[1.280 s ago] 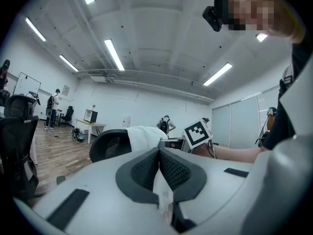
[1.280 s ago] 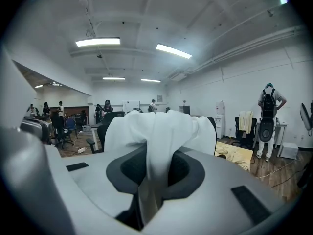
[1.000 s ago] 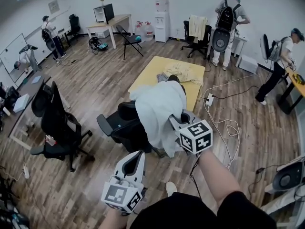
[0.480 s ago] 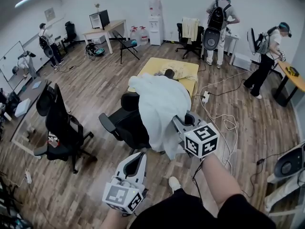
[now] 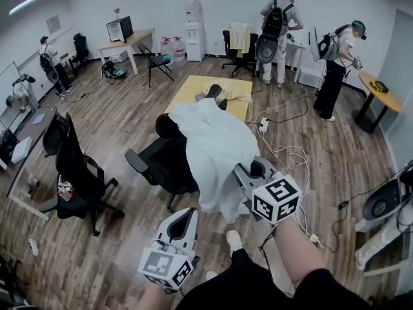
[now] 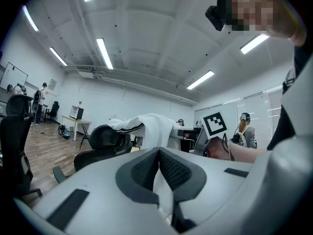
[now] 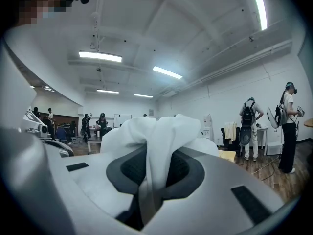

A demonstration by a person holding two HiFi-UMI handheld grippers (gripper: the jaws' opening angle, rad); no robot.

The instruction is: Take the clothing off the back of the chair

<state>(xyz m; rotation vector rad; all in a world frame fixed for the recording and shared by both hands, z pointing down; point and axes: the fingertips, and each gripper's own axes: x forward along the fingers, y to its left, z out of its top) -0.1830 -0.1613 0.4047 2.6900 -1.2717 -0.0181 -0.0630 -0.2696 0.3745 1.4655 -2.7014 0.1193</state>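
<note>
A white garment (image 5: 213, 150) hangs over the back of a black office chair (image 5: 158, 166) in the middle of the room and stretches down toward me. My right gripper (image 5: 250, 175) is shut on its lower edge; in the right gripper view the bunched white cloth (image 7: 156, 141) rises out between the closed pads. My left gripper (image 5: 187, 213) is lower left of it, shut, with nothing held and apart from the cloth. The left gripper view shows the garment (image 6: 149, 126) on the chair (image 6: 102, 141) ahead, beyond the touching pads (image 6: 146, 168).
A second black chair (image 5: 74, 173) stands at the left beside a desk (image 5: 19, 141). A yellow mat (image 5: 193, 86) with clothes lies beyond the chair. Cables and a power strip (image 5: 264, 126) run over the wood floor at right. Several people (image 5: 277, 21) stand at the back.
The right gripper has drawn back with the garment's edge, so the cloth is pulled longer off the chair's back. The left gripper has moved back too, still shut and empty.
</note>
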